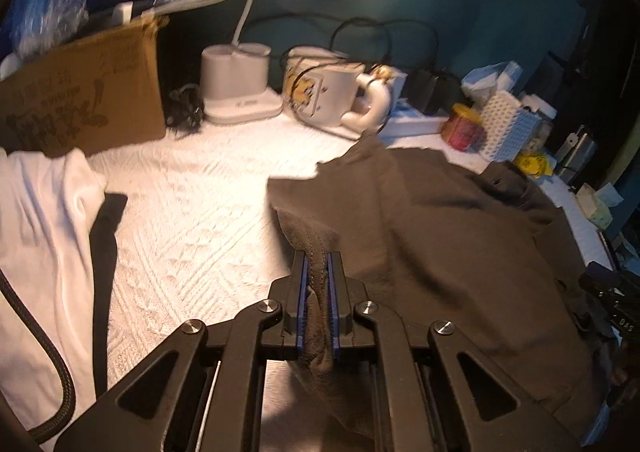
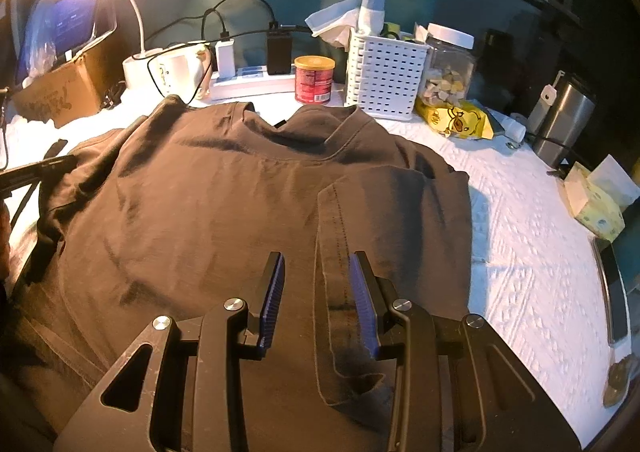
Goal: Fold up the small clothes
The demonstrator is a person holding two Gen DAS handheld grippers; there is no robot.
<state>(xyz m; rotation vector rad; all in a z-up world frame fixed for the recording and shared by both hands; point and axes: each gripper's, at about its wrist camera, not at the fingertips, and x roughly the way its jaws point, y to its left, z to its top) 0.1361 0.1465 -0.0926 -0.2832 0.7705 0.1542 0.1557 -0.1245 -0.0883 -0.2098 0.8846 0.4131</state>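
A dark brown T-shirt (image 2: 208,212) lies spread on the white textured cloth (image 2: 532,260), collar toward the back. My left gripper (image 1: 319,256) is shut on the shirt's left edge (image 1: 316,284) and lifts a fold of it. In the right wrist view my right gripper (image 2: 317,260) is open, its jaws standing on either side of a folded-over sleeve hem (image 2: 340,252) on the shirt's right side. The other gripper shows at the left edge of the right wrist view (image 2: 36,172) and at the right edge of the left wrist view (image 1: 612,292).
A white garment (image 1: 40,236) lies at the left. At the back stand a cardboard box (image 1: 80,100), a lamp base (image 1: 236,80), a mug (image 1: 324,92), a red can (image 2: 314,79), a white basket (image 2: 384,76), a jar (image 2: 448,64), a steel flask (image 2: 560,120) and a tissue pack (image 2: 596,208).
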